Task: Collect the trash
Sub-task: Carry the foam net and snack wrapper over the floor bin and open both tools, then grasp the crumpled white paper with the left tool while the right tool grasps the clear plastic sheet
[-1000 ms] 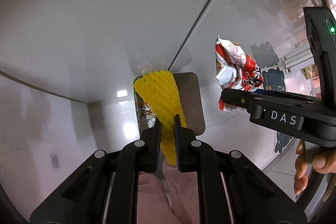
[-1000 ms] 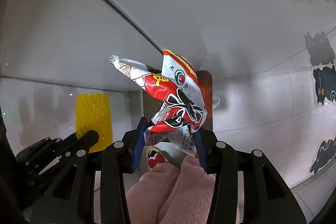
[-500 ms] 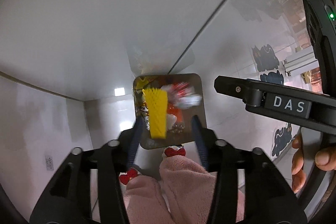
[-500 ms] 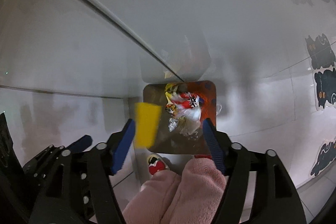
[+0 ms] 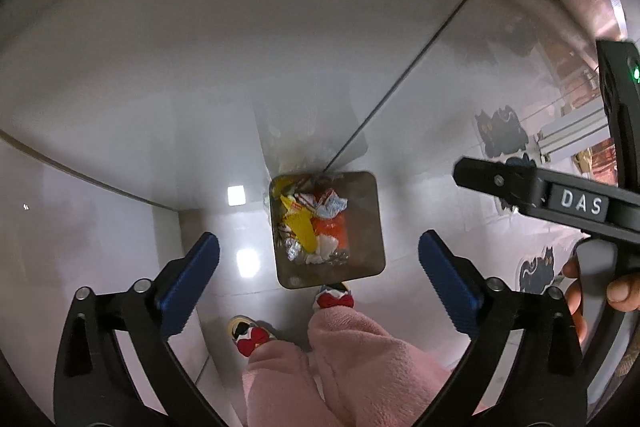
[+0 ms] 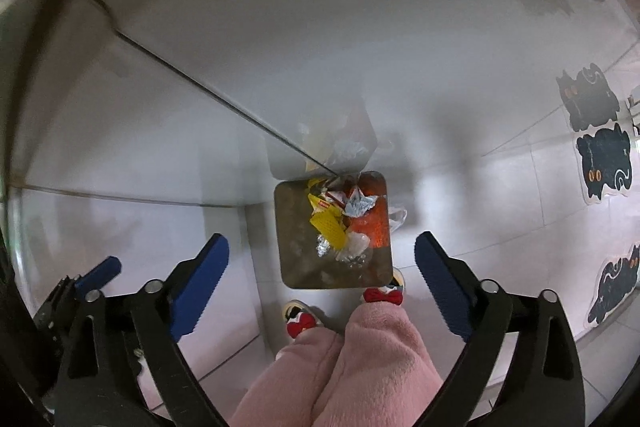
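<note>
Left wrist view shows the left gripper [image 5: 319,263] with jaws just spread wide and nothing between them; the yellow foam net [image 5: 301,231] it pinched a second ago now lies in the bin [image 5: 364,227] at frame centre. Likewise the right gripper [image 6: 322,267] has just opened fully and is empty, its red-and-white snack wrapper [image 6: 347,198] dropped among the litter in the same bin. Both pieces look collected, so these hands seem free to fetch more trash.
</note>
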The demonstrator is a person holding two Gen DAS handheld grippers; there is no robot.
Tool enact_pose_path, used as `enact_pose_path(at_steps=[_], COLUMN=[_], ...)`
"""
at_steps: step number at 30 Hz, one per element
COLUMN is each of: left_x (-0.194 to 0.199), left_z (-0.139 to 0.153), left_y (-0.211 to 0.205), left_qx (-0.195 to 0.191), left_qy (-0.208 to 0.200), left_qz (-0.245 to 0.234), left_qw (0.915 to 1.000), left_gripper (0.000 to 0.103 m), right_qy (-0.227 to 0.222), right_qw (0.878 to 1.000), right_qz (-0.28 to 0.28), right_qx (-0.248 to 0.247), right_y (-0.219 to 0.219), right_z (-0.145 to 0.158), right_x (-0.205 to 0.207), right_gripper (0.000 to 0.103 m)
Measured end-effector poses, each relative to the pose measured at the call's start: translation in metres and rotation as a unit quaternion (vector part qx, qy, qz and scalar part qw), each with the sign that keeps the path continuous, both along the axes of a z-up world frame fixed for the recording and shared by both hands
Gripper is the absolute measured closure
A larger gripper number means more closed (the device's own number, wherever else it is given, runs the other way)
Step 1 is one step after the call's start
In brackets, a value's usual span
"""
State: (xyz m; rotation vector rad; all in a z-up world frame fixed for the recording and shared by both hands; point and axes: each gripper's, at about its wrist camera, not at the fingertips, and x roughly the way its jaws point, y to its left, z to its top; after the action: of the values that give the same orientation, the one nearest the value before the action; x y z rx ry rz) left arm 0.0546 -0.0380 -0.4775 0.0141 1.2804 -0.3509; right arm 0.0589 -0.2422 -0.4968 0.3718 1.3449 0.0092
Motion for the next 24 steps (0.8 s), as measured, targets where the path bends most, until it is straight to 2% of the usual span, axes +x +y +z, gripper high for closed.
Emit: enact_pose_path(at_steps=[5,9,14,18,24], left_x=[-0.003,-0.004,0.001,0.008,0.018], left_z=[0.045,0.09,0.149,0.18,0.222], left_y=[0.007,0.017,0.029,0.038,0.047], left_qx=[-0.007,-0.016,-0.021,-0.02,-0.007], left_qy=[-0.025,-0.057,-0.104,-0.131,-0.157], left_qz=[0.005,0.007,0.008,0.014,0.019], left_qw=[0.9997,0.9982,0.9943,0.9911,0.9875], left_gripper=[0.008,0.008,0.008,0.008,0.008], right_qy=[-0.005,-0.028,-0.078,-0.122,-0.17], right_qw=[1.0,0.999,0.996,0.992,0.985], right_qz=[-0.001,-0.008,-0.015,-0.009,0.001], right_qx=[0.023,0.035,0.037,0.023,0.016], right_y=[-0.013,-0.021,-0.027,-0.024,-0.014], right_z=[0.032,0.064,0.116,0.159,0.205], right_x=[-0.013,-0.019,-0.018,-0.01,0.005], right_gripper=[0.008,0.008,0.008,0.008,0.008])
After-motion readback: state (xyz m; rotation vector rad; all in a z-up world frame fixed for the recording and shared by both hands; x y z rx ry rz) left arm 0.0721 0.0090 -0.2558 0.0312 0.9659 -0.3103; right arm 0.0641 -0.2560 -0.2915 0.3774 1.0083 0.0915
